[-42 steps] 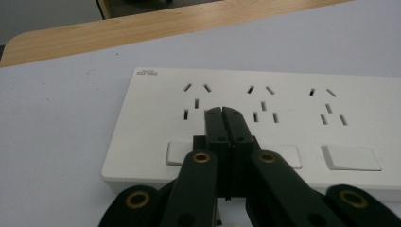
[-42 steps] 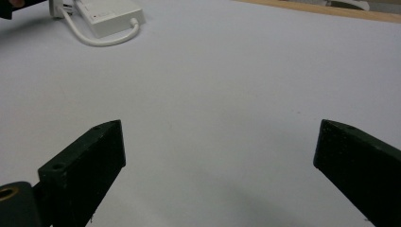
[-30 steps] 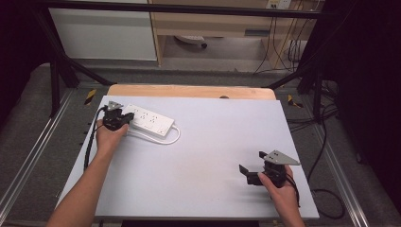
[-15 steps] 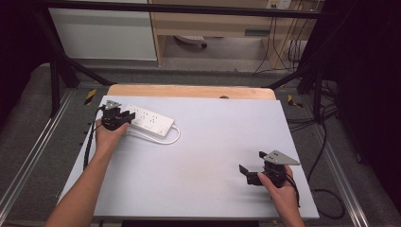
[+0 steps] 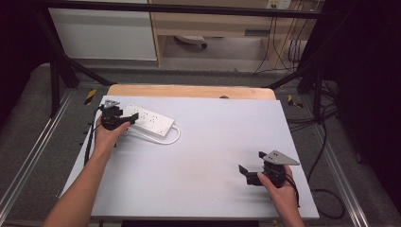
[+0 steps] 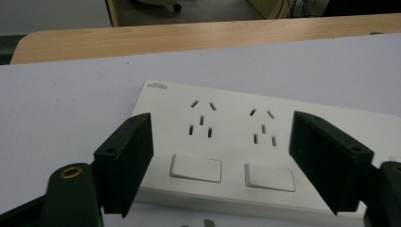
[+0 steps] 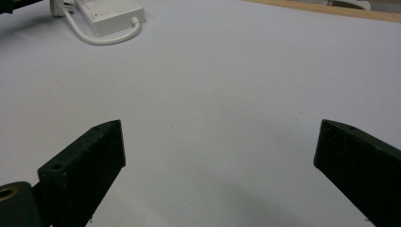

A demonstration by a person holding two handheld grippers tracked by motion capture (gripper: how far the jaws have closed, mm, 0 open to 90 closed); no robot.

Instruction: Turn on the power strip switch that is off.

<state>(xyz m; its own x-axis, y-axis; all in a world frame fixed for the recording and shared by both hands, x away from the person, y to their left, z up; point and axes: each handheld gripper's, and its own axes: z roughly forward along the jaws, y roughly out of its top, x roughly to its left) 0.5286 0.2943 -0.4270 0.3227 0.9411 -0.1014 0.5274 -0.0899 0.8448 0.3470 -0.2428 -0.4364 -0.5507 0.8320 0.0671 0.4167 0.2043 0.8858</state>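
A white table surface (image 5: 208,142) is seen, bordered along its far edge by a strip of bare wood (image 5: 189,91). A white power strip (image 5: 150,120) is laid flat near the far left corner, with its white cord (image 5: 170,140) looped beside it on the surface.

I note a white table sheet (image 5: 198,156) over a wooden tabletop (image 5: 189,91); behind it a wooden cabinet (image 5: 213,23), a white panel (image 5: 101,33), and dangling black cables (image 5: 283,47).
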